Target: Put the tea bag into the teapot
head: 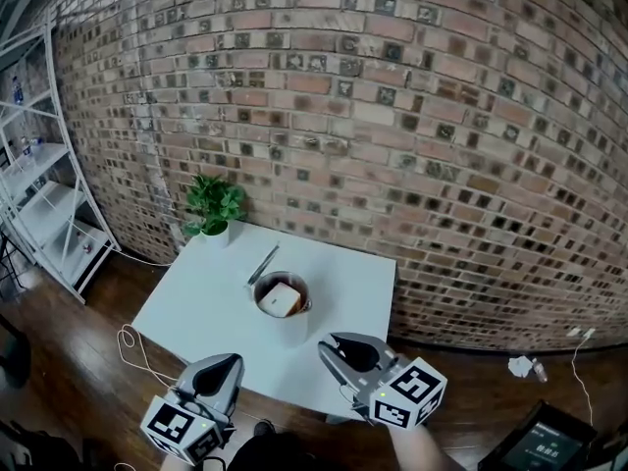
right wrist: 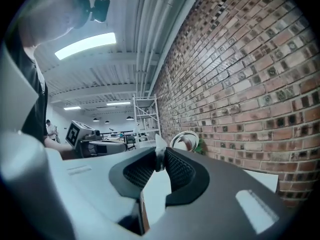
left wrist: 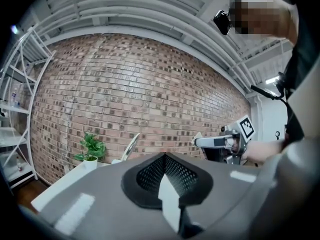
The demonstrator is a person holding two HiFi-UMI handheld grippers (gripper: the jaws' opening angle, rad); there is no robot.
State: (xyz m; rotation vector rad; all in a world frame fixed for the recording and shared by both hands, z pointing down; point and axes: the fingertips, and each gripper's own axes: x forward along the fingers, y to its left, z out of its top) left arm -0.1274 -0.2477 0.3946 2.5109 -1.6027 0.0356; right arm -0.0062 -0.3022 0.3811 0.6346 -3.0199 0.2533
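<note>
I find a tea bag [head: 280, 301] inside the teapot [head: 294, 285], its lid [head: 263, 263] just behind. The left tongs [left wrist: 164, 155] are pressed together, empty; the right tongs [right wrist: 159, 154] pinch a white scrap [right wrist: 159, 144].

the right hand-held gripper [right wrist: 159, 153] pinches a thin white scrap [right wrist: 160, 142] beside a brick wall [right wrist: 240, 84].

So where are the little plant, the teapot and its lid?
potted plant [head: 214, 202], head view, on its green leaves.
teapot [head: 258, 300], head view, on its left rim.
lid [head: 263, 263], head view, middle of its silver surface.
</note>
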